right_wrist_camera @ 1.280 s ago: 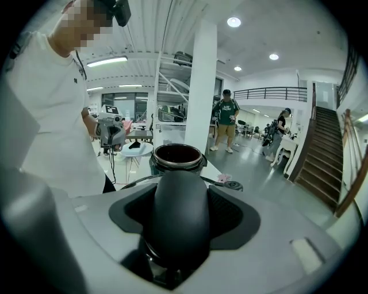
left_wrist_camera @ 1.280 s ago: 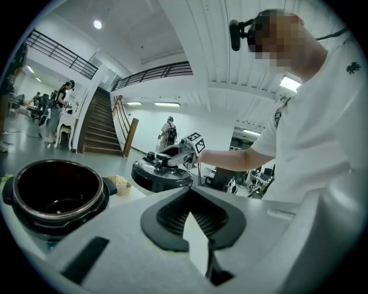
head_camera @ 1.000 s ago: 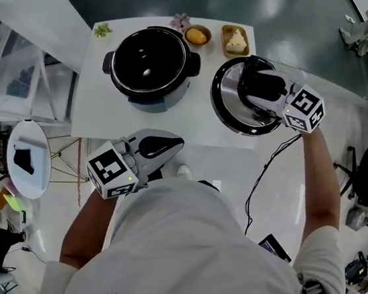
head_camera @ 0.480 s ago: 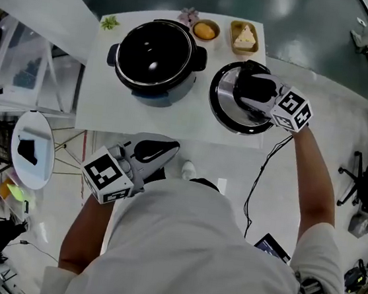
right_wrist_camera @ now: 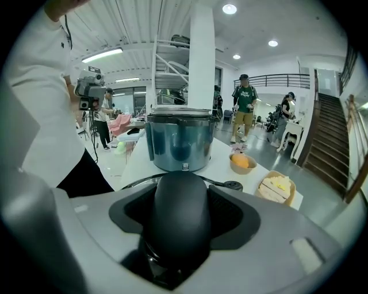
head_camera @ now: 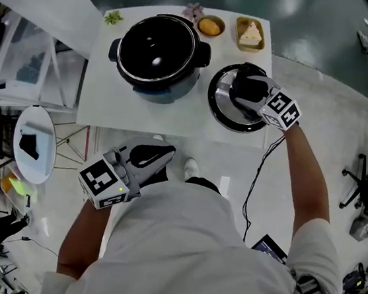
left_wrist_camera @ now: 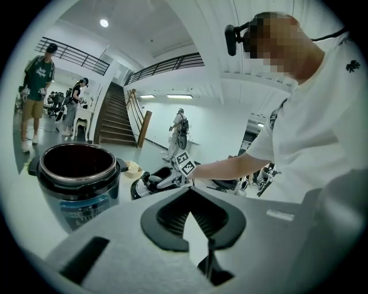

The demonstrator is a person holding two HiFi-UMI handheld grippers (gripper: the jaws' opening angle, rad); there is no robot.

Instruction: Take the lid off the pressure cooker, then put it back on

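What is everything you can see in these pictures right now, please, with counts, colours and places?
table: 1, white, in front of the person
pressure cooker pot: 1, black, open, table's left part
lid: 1, silver with black handle, right of the pot
bowl: 1, brown, orange item inside, table's far edge
tray: 1, tan, pale yellow wedge inside, right of the bowl
sprig: 1, green, far left corner
flower: 1, pink, far edge
round stand: 1, white, floor at left
right hand-held gripper: 1, grey, closed on the lid's handle
left hand-held gripper: 1, grey, jaws together, empty, short of the table
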